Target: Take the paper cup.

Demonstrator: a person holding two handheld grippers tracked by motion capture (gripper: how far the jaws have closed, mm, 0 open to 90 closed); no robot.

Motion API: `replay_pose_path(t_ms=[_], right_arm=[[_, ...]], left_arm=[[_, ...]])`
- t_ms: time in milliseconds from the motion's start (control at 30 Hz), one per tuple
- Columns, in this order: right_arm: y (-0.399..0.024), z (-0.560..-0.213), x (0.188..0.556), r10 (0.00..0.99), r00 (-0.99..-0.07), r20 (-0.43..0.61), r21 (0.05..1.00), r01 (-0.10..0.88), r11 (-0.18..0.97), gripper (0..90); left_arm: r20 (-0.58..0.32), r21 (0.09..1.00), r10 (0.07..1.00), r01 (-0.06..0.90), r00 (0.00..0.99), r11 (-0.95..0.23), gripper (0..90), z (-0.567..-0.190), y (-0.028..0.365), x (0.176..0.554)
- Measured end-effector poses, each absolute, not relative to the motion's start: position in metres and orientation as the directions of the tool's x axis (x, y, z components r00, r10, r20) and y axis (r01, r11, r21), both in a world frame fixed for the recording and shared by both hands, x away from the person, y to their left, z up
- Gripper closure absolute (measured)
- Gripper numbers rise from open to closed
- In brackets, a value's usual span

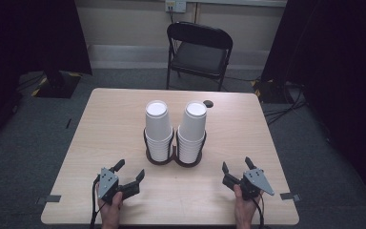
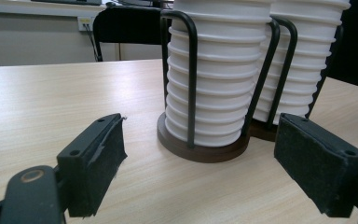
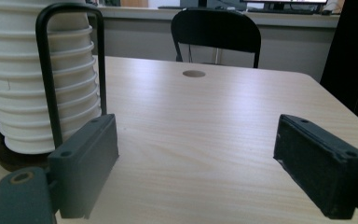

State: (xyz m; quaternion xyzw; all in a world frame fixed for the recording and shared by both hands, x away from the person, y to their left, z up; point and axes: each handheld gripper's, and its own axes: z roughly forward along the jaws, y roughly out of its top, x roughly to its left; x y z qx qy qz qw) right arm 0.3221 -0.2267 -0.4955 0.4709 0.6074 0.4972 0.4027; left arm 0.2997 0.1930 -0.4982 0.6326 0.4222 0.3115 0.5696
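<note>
Nearest the person, the left gripper point(image 1: 129, 170) and the right gripper point(image 1: 237, 165) are resting low over the tabletop point(image 1: 114, 124), both with fingers point(image 2: 93, 163) spread wide and holding nothing. Just beyond them, at the middle of the tabletop, two stacks of white paper cups point(image 1: 158, 130) are standing upside down in a dark wire holder point(image 1: 174, 155). The cups are probably light, thin and easily crushed, so a gentle pinch on the top cup's sides, above the wire loops, looks safest.
</note>
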Motion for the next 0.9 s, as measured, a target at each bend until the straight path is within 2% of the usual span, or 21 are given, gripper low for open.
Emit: replay_pose_path(t_ms=[233,400,733,867,900], right_arm=[[-0.228,-0.496,0.322,0.971,-0.241,-0.007,0.984,0.171,0.049,13.1],[-0.224,-0.494,0.321,0.961,-0.274,-0.023,0.978,0.195,0.079,13.2],[-0.221,-0.489,0.321,0.925,-0.376,0.043,0.971,0.234,0.050,14.1],[-0.217,-0.485,0.318,0.910,-0.412,0.050,0.972,0.231,0.051,16.2],[-0.215,-0.483,0.318,0.893,-0.446,0.066,0.970,0.238,0.047,21.0]], left_arm=[[-0.088,0.984,0.890,0.178,0.447,0.008,15.8,-0.498,0.194,0.299],[-0.094,0.982,0.889,0.187,0.447,0.009,15.9,-0.498,0.194,0.300],[-0.080,0.984,0.888,0.181,0.453,-0.004,15.6,-0.498,0.194,0.298],[-0.082,0.984,0.891,0.177,0.446,0.002,15.7,-0.498,0.194,0.297],[-0.081,0.985,0.890,0.175,0.448,0.002,15.7,-0.498,0.194,0.297]])
